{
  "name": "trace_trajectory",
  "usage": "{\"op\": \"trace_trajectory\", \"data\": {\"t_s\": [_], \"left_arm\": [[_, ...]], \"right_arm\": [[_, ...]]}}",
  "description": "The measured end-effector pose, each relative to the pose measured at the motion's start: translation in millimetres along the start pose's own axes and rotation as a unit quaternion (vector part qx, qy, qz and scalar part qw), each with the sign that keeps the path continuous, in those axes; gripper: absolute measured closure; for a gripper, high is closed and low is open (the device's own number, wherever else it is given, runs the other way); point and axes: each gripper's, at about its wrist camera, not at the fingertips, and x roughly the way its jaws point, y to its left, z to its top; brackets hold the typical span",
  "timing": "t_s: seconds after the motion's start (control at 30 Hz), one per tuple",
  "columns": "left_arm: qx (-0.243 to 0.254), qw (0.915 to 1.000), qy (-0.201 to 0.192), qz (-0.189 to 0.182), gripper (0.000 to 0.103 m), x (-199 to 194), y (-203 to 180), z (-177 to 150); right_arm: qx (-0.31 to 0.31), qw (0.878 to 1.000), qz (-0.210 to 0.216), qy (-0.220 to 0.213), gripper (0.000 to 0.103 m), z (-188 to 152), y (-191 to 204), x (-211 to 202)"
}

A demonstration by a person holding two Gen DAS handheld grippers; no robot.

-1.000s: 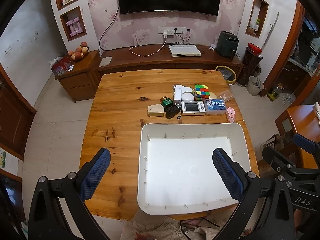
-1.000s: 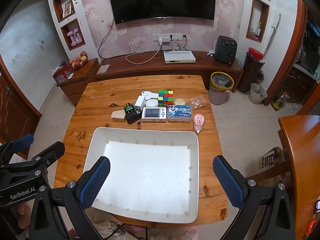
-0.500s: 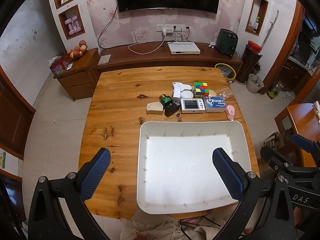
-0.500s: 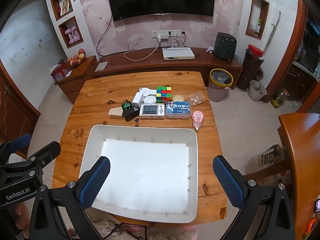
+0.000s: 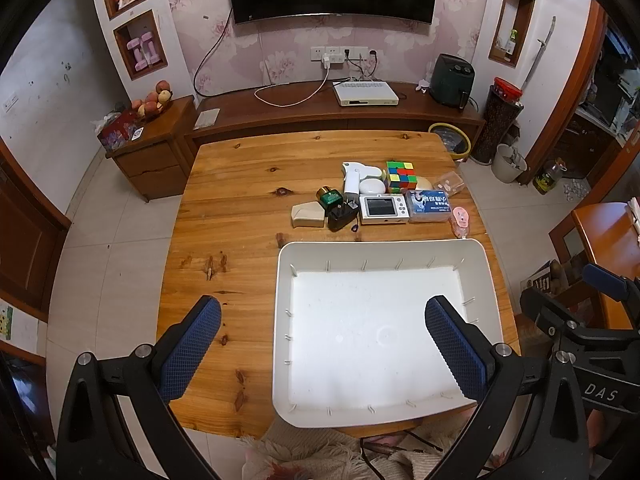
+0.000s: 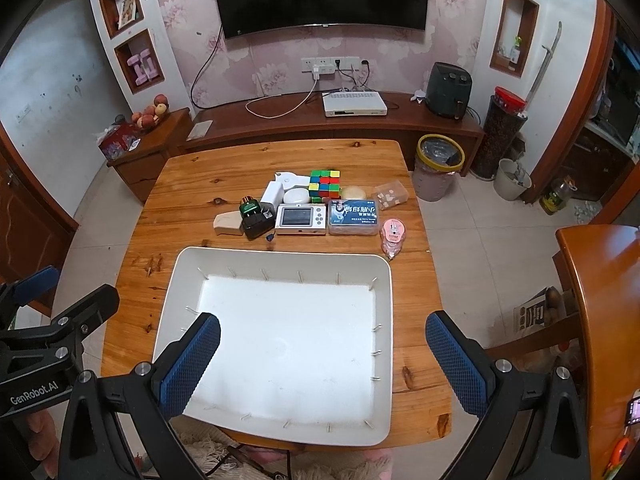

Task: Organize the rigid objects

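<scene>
An empty white tray (image 5: 476,248) (image 6: 384,272) lies on the near part of the wooden table (image 5: 240,184) (image 6: 180,184). Behind it stands a cluster: a colour cube (image 5: 400,176) (image 6: 325,185), a small white screen device (image 5: 384,209) (image 6: 301,218), a blue box (image 5: 430,205) (image 6: 354,216), a black charger (image 5: 341,218) (image 6: 258,222), a green jar (image 5: 329,198) (image 6: 249,207), a beige case (image 5: 307,216) (image 6: 229,224) and a pink item (image 5: 460,220) (image 6: 393,237). My left gripper (image 5: 322,352) and right gripper (image 6: 322,354) are open and empty, high above the tray's near edge.
A TV cabinet (image 5: 320,108) with a white box and a black fryer runs behind the table. A bin (image 6: 438,166) stands at the table's far right corner. A second wooden table (image 6: 604,320) is to the right. A low drawer unit (image 5: 156,148) stands at the left.
Both grippers have pulled back and risen a little, so the table and tray sit slightly farther away. Nothing on the table has moved.
</scene>
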Motion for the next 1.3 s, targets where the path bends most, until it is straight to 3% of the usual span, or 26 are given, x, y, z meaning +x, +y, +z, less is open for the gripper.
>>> {"op": "trace_trajectory", "data": {"t_s": [0.9, 1.3], "left_arm": [[0.012, 0.9998, 0.006, 0.011, 0.001, 4.5, 6.4, 2.6], [0.026, 0.9982, -0.025, 0.047, 0.001, -9.7, 14.5, 38.2]], "right_arm": [[0.016, 1.000, 0.013, 0.015, 0.000, 8.3, -8.6, 5.3], [0.018, 0.999, -0.017, -0.042, 0.000, 43.3, -20.4, -31.1]]}}
